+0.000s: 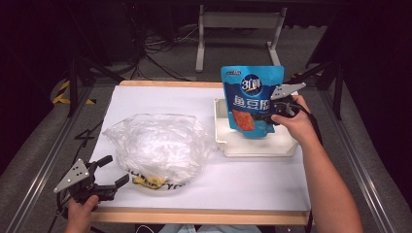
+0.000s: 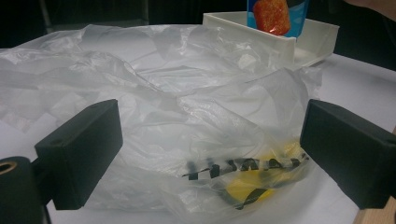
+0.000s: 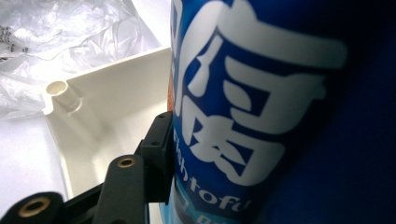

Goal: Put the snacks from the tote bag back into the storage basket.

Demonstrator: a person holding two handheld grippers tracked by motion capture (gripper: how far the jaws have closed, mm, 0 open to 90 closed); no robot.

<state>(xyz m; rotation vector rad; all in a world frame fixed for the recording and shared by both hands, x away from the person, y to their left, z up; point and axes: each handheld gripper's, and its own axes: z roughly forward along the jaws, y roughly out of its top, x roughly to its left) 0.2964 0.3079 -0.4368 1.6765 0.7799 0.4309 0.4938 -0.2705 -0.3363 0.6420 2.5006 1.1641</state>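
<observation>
Two hand-held grippers: our right hand-held gripper [image 1: 268, 115] clamps the blue snack pouch [image 1: 251, 99] upright above the white tray [image 1: 221, 130]; it's light, crinkly, best pinched at the edge. Left hand-held gripper [image 1: 111, 170] gapes empty beside the soft plastic bag [image 1: 155, 148] on the tabletop [image 1: 252, 179].

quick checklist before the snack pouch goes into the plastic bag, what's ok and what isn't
1. Right hand-held gripper clamped on the blue fish tofu pouch: ok.
2. Pouch lifted clear of the white tray: cannot tell; its bottom edge overlaps the tray in the high view.
3. Left hand-held gripper open, beside the clear plastic bag: ok.
4. Bag mouth held open: not ok; it lies crumpled and ungripped.
5. Where the bag's opening lies: cannot tell.
</observation>
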